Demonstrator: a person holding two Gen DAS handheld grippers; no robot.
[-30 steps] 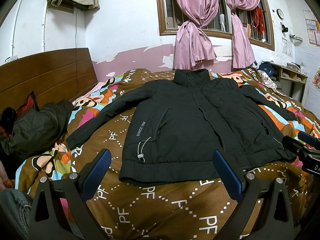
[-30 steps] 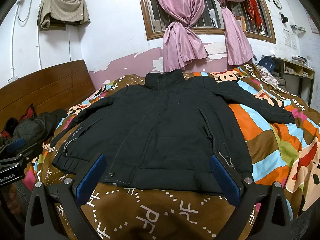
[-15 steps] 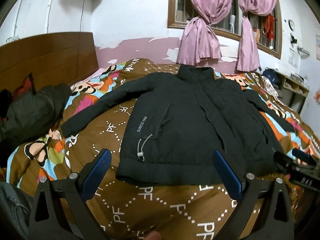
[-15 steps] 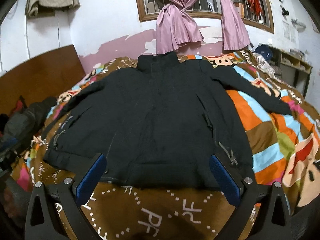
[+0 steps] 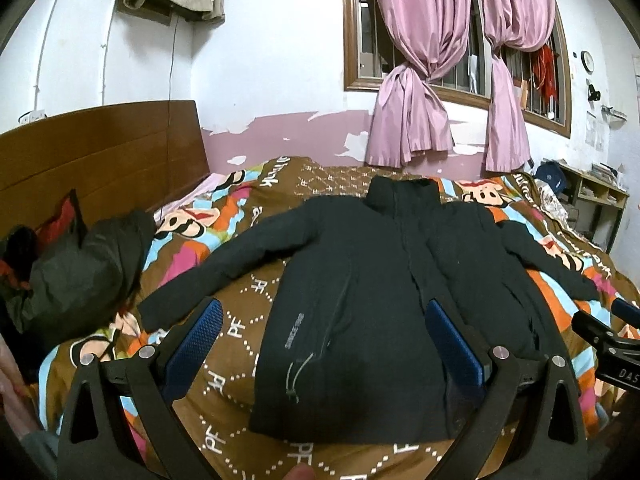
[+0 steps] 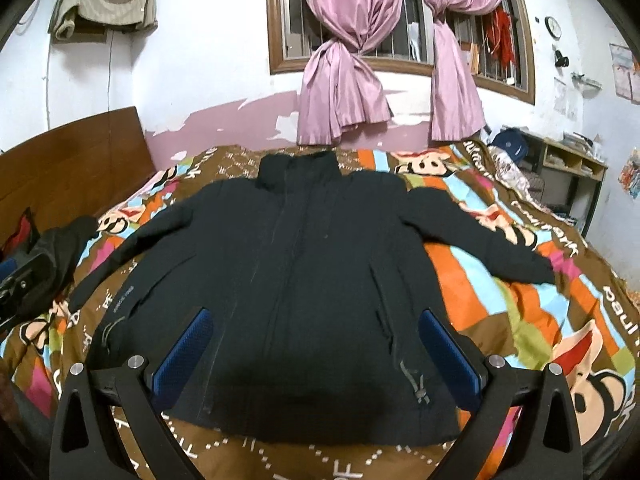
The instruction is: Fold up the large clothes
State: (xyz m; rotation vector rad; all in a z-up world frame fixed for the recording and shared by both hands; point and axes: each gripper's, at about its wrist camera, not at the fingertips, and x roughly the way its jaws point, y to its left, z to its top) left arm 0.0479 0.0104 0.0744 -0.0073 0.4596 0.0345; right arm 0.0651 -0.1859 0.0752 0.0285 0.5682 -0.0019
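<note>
both the left tongs [image 5: 320, 344] and right tongs [image 6: 316, 350] gape empty above the flat black jacket [image 6: 288, 300] ahead, folding unstarted; next probably each pinches a sleeve.

"PF" repeats across the brown bedspread [image 5: 240, 332]; the other gripper [image 5: 612, 344] reads "DAS".

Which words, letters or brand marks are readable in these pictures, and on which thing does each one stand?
"PF": white letters repeated over the brown bedspread.
"DAS": white letters on the right gripper, cut off at the picture's edge.
Vertical white print on the black jacket near its pocket: too blurred to read.
Wall clock and wall papers: too small.
</note>
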